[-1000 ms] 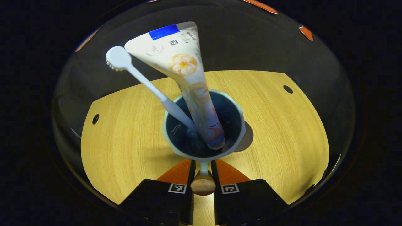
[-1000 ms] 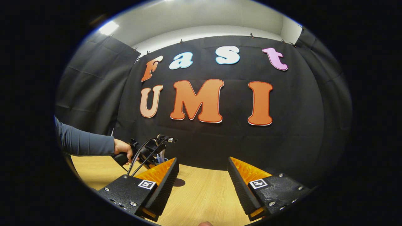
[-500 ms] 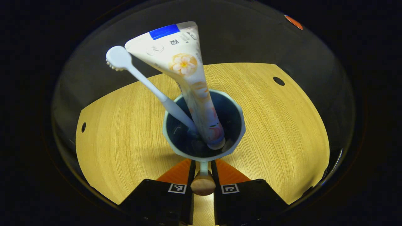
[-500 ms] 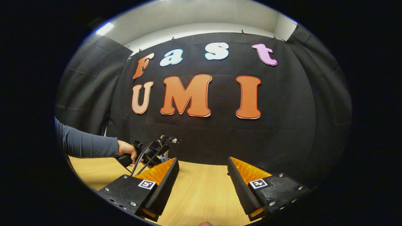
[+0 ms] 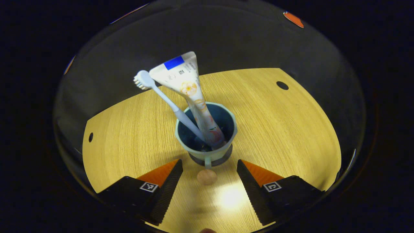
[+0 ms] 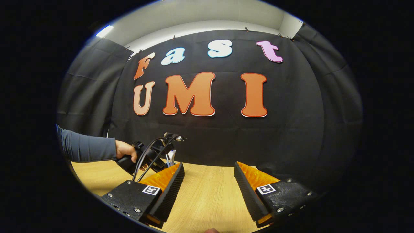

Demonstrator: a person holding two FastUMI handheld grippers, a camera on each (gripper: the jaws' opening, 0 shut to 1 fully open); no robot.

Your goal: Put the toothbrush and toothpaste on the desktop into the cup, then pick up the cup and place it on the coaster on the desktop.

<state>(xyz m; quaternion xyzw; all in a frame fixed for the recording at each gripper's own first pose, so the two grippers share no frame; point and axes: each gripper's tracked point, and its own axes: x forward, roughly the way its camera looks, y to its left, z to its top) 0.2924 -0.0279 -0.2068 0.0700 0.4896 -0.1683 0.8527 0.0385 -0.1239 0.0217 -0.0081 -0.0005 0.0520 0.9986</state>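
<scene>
The left gripper has let go of the cup, fingers now spread, leaving it on the coaster with toothbrush and toothpaste inside, while the right gripper hovers open above the surface.

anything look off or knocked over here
Nothing stands out. The cup stands upright on the dark coaster, with the toothbrush and toothpaste leaning inside it. The left gripper is open, its fingers clear of the cup's handle.
</scene>
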